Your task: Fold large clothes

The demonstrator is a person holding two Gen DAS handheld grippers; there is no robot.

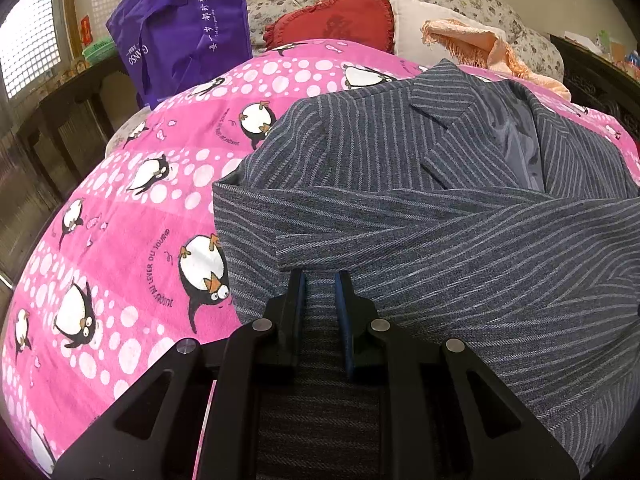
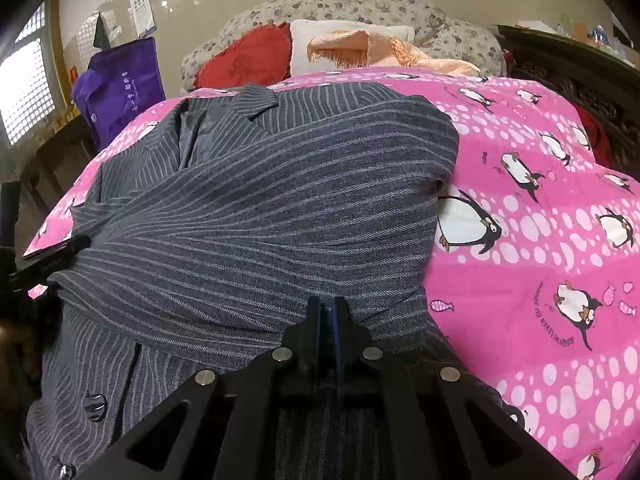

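A grey pinstriped jacket (image 1: 420, 208) lay spread on a bed, over a pink penguin-print quilt (image 1: 132, 216), its collar toward the far end and both sleeves folded across its chest. The left tool (image 1: 320, 280) pointed down at the jacket's near hem, its jaws set a narrow way apart with striped cloth lying between them; whether the pads actually pinched the cloth could not be told. The right tool (image 2: 327, 306) sat at the near edge of the jacket with its jaws drawn together (no gap showed between the blue pads), and it was unclear whether any fabric was caught in them. At the far end of the bed lay a red frilled cushion (image 2: 248, 60), a white pillow (image 2: 304, 44) and a peach fringed cloth (image 2: 372, 50). A purple bag (image 1: 184, 28) stood at the far left, beside the bed.
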